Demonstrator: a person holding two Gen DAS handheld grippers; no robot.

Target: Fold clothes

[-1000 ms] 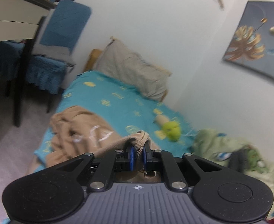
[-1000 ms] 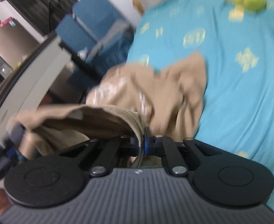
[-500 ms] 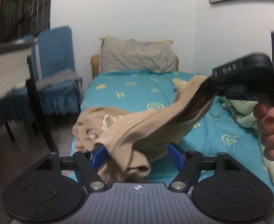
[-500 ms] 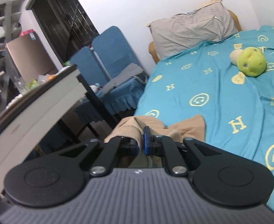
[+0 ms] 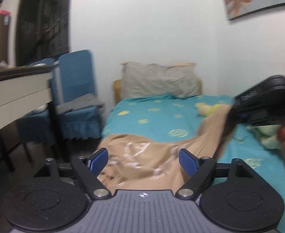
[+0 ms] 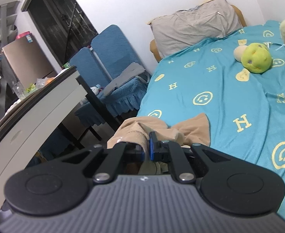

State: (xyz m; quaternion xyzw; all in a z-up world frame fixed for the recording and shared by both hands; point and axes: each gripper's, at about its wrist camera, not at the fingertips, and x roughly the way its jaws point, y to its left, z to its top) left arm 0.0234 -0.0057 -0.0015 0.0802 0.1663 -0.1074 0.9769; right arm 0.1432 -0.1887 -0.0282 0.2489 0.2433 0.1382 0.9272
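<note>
Tan knit garment (image 5: 148, 155) heaped at the foot edge of the teal smiley-print bedsheet (image 5: 152, 120), near the corner by the blue fabric chairs (image 5: 74, 89). Left gripper (image 5: 142, 161) just spread wide, blue pads (image 5: 188, 162) clear of the cloth, gripping nothing. Right gripper (image 6: 147, 151) clenched tight on the ribbed cuff, lifting a stretch of it. Green plush ball (image 6: 256, 59) further up the sheet, grey pillow (image 6: 196, 26) at the head edge.

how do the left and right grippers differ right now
The left gripper has jaws that have just been opening and now stand wide, clear of the tan garment; the right gripper is shut on its ribbed edge, holding it up. Both have blue pads and point toward the bed.
</note>
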